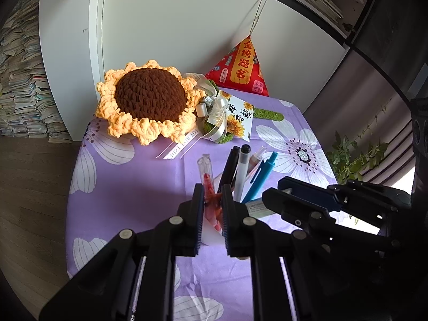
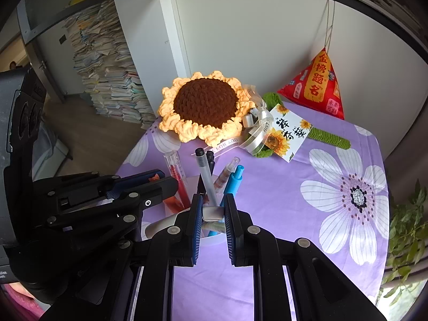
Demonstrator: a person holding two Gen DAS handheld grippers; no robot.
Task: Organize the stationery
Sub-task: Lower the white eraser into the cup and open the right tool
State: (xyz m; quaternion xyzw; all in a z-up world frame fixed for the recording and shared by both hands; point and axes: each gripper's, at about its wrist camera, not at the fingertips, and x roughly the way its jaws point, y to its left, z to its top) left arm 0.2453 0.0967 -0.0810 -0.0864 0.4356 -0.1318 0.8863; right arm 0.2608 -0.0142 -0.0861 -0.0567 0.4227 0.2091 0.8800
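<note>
- My left gripper [image 1: 212, 211] is closed on the clear pen with red ink [image 1: 207, 176]; its pads pinch the lower barrel, which rises tilted from between them, cap end up and away from me. I judge this grip low on the barrel to be for steering the tip into the holder.
- My right gripper [image 2: 212, 214] is nearly closed on the near rim of the white pen holder [image 2: 211, 212]; a pale strip of that rim sits squarely between the pads. The likely purpose is to steady the cup while the other hand works at it.
- The holder stands on the purple flowered tablecloth [image 2: 281, 187], about midway across the table and nearer its front edge than its back edge.
- In it, fanned and leaning outward: a grey pen with a black cap [image 2: 204, 171], a black pen [image 2: 210, 157], a clear pen with a brownish core [image 2: 226, 175] and a blue pen [image 2: 235, 178].
- The red pen lies at the holder's left side, just beside the others; whether its tip is already inside I cannot tell.
- Toward the table's back edge lie a crocheted sunflower [image 2: 206, 107] with its ribbon and card [image 2: 287, 133], and a red pyramid charm [image 2: 317, 85] at the back right corner, all well apart from my jaws.
</note>
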